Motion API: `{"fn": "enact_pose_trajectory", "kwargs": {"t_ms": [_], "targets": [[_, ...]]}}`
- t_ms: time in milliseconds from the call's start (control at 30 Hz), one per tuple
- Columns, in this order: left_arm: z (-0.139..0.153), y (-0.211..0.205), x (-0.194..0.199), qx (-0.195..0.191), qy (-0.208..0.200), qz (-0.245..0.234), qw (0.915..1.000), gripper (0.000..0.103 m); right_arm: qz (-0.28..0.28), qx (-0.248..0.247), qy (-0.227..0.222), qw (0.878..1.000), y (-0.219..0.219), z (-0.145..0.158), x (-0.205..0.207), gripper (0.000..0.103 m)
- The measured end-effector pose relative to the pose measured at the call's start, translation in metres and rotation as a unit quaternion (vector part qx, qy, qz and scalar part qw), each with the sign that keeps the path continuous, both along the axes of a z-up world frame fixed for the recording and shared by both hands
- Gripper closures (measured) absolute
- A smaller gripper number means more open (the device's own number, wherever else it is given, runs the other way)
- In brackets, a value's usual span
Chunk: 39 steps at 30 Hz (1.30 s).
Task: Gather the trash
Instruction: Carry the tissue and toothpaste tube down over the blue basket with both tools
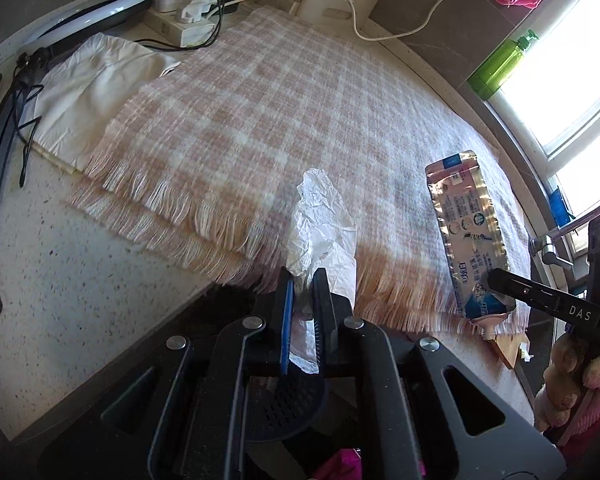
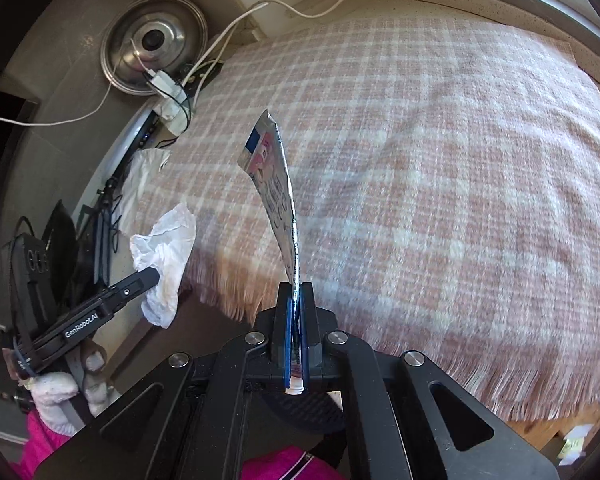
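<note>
Crumpled white tissue (image 1: 320, 220) clamped between the closed jaws of the left gripper (image 1: 303, 280), sticking up and forward past the tips, a loose flap trailing down behind the pads. Flattened toothpaste tube (image 2: 278, 192) pinched near its cap end by the closed jaws of the right gripper (image 2: 296, 292), standing edge-on above them, crimped tail uppermost, white cap poking out below the pads. Both pieces of trash held clear of the pink-and-white checked blanket (image 1: 260, 100) beneath and ahead of the jaws, its fringe lying on the speckled worktop (image 1: 80, 280).

Beyond the left jaws: folded white cloth (image 1: 100, 92), power strip with plugged adapters (image 1: 188, 8) and tangled cables. Far right of them: green pump bottle (image 1: 500, 68) by the window. No bin visible in either view.

Risks, as a judgement: thin tissue grip, so likely to tear or slip out on a quick swing; slick foil tube held only by a narrow strip, so liable to pivot or slide free; dangling flap apt to snag the fringe or the cables on a low pass.

Legible writing: "DAS" on the right gripper's side, "GenRobot.AI" on the left gripper's side. Tube print in Chinese characters, too small to read with confidence.
</note>
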<state>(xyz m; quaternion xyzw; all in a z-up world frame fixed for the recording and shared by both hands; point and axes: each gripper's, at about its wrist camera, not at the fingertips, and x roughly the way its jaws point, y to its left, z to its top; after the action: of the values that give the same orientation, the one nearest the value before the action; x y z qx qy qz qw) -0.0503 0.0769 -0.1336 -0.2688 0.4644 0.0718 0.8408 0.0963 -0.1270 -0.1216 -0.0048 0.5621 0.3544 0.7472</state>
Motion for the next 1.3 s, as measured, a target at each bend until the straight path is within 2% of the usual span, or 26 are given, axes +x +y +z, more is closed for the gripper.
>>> {"fn": "enact_pose_trajectory", "kwargs": {"t_ms": [300, 667, 1300], "targets": [[-0.018, 0.0, -0.044, -0.016, 0.015, -0.003, 0.9998, 0.096, 0.021, -0.014, 0.012, 1.0, 0.003, -0.015, -0.053, 0.101], [-0.047, -0.008, -0.079, -0.028, 0.042, -0.029, 0.9983, 0.096, 0.03, -0.049, 0.035, 0.998, 0.012, -0.057, -0.107, 0.101], [-0.131, -0.03, -0.106, -0.039, 0.121, -0.079, 0.9888, 0.096, 0.022, -0.111, 0.055, 0.992, 0.018, -0.131, -0.147, 0.101]]}}
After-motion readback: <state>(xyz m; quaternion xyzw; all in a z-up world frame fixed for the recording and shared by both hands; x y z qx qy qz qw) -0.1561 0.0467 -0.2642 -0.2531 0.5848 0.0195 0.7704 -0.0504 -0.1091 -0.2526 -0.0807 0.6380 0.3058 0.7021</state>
